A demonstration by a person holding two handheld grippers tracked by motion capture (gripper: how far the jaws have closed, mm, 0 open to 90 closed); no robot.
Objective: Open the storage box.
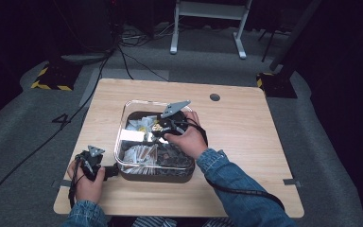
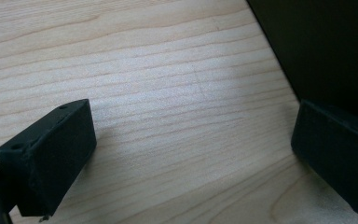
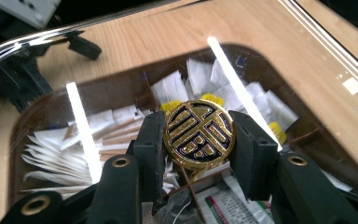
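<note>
Two grippers work at a light wooden table (image 1: 246, 142), one in each of the person's hands. At the left, the left gripper (image 1: 105, 171) lies low on the tabletop by the near left corner of a clear-walled container (image 1: 121, 132), its tip just beside the container's dark base. In the left gripper view its two black jaws stand spread wide with bare wood grain between them and nothing in their grasp; the dark wall of the container rises just beyond the jaw at the right of that view.

Further right, the right gripper (image 3: 198, 140) reaches into the container from above, the hand (image 1: 189, 137) wrapped around its body. Its jaws pinch a round gold and black medallion (image 3: 199, 134) by its opposite edges, the ornate face turned toward the gripper's camera. The medallion hangs above the container's contents: white paper packets (image 3: 56, 149), some with yellow tabs, sorted among brown dividers.
</note>
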